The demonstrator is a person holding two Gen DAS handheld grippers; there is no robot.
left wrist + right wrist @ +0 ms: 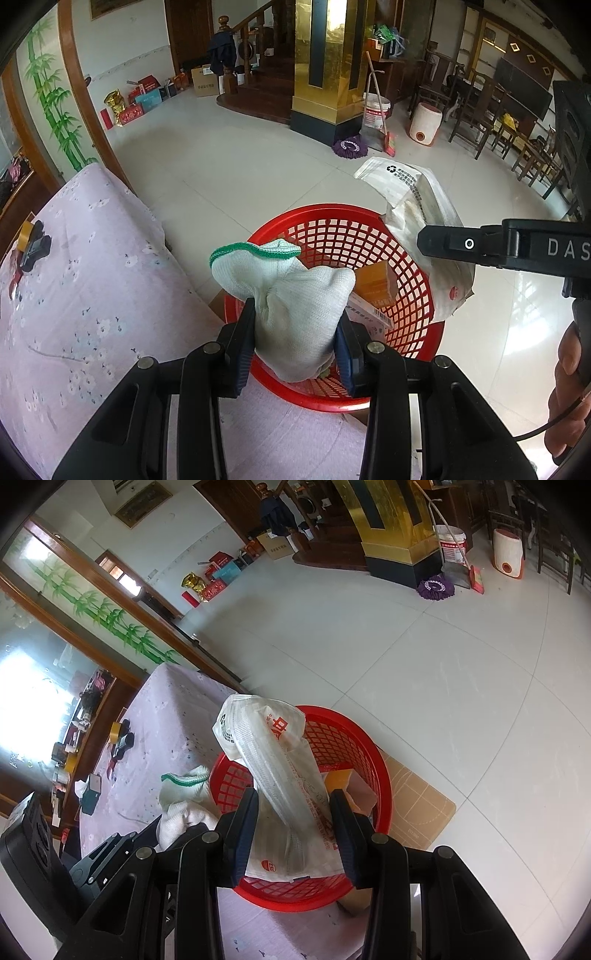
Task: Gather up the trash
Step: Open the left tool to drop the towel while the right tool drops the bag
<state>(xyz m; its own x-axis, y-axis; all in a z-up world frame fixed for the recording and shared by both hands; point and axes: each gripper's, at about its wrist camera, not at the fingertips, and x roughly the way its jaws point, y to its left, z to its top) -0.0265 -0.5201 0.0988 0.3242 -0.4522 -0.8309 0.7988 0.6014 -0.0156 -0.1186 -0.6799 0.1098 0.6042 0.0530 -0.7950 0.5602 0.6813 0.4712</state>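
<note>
On the left, the left gripper (295, 332) has its jaws pinching a white knit glove (291, 295), cuff pointing away, directly above the near rim of the red basket (417, 280). To the right, the right gripper (293, 834) clamps a crumpled white plastic bag (280, 775), its long axis running up and away over the same basket. Both loads hang over the basket, so opening should drop them in. Only the right wrist view shows the cardboard (417, 805) under the basket; the left shows a hand (569, 391).

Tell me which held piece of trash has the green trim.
The white knitted glove in the left gripper; the right gripper holds a white plastic bag printed in red.
</note>
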